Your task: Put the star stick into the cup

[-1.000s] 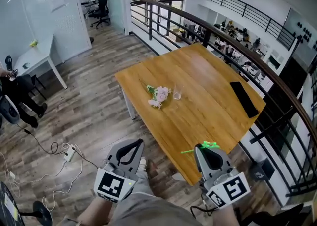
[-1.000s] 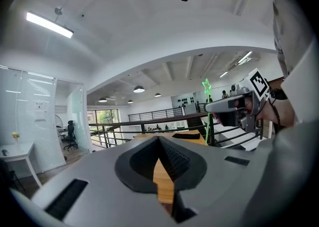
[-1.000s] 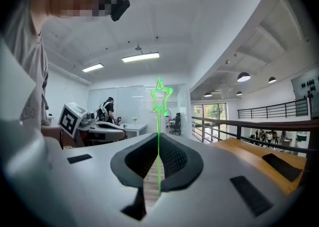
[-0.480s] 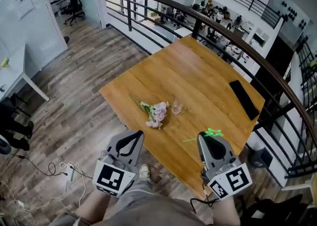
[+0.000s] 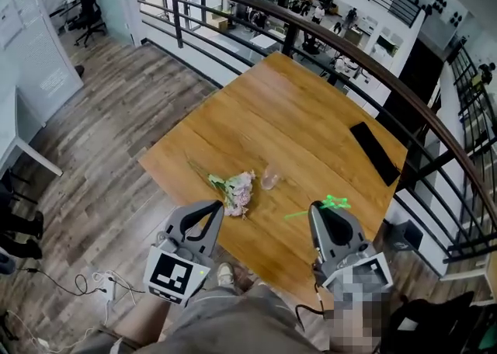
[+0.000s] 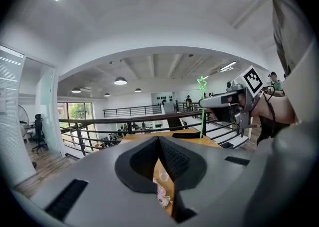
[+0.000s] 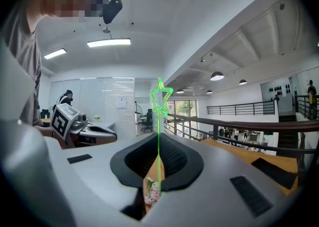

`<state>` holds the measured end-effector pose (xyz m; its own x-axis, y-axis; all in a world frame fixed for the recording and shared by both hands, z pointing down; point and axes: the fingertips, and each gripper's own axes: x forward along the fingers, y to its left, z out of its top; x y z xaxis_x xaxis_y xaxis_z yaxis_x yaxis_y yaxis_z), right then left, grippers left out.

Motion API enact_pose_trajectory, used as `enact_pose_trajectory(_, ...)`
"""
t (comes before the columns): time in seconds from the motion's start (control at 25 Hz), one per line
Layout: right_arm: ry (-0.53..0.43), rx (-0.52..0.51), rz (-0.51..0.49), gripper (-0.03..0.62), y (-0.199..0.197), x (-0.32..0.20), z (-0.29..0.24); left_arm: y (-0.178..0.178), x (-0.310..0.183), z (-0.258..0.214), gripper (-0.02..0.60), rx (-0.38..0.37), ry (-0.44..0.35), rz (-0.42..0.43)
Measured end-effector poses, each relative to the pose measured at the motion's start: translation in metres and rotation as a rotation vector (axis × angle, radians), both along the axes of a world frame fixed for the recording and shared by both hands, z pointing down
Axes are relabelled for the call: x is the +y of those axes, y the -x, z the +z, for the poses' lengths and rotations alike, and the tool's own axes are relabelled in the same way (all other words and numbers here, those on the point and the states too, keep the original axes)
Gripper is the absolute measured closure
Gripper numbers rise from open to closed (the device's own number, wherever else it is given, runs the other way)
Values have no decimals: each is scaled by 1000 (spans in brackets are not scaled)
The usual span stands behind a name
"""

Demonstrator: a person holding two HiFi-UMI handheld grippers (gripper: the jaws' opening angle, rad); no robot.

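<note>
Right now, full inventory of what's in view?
table: 1, light wood, centre of the head view, beside the railing
cup: 1, clear, on the table towards the near edge
flowers: 1 bunch, pink and white with green leaves, lying on the table just left of the cup
flat slab: 1, black, lying near the table's right edge; can't tell what it is
railing: 1, dark metal, along the table's far side
star stick: 1, bright green, pinched in the right claw, above the table's near edge
left claw: 1, grey, shut and empty, off the table's near edge
right claw: 1, grey, shut on the star stick
</note>
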<state>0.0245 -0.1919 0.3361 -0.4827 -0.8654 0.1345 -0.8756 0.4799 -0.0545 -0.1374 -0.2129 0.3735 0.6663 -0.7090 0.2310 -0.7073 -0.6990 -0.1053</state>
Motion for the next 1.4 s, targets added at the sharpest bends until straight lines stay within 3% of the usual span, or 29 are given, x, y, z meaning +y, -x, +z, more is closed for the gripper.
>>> enact_pose_trajectory(0.4,-20,-16,-29,559,-24,-41,-11,-36,-29,-16,566,42,2,-22)
enact_pose_trajectory(0.72,-64,-17,-58,559,-30,-98,-17,-48,-76,-29,566,50,-48,-70)
enact_pose_trajectory(0.96,-44,-10,-46,559,-28,-138,9,-58,-108,-12,566,-13,-54,-52)
enact_pose_trajectory(1.08,2,21,-24,559,-26,-158,42,-63,-119,12,566,-35,-17,-38)
enact_pose_trajectory(1.4,154,-30,-8,559,-17,-184,117,-70,-127,98,566,-112,152,-17)
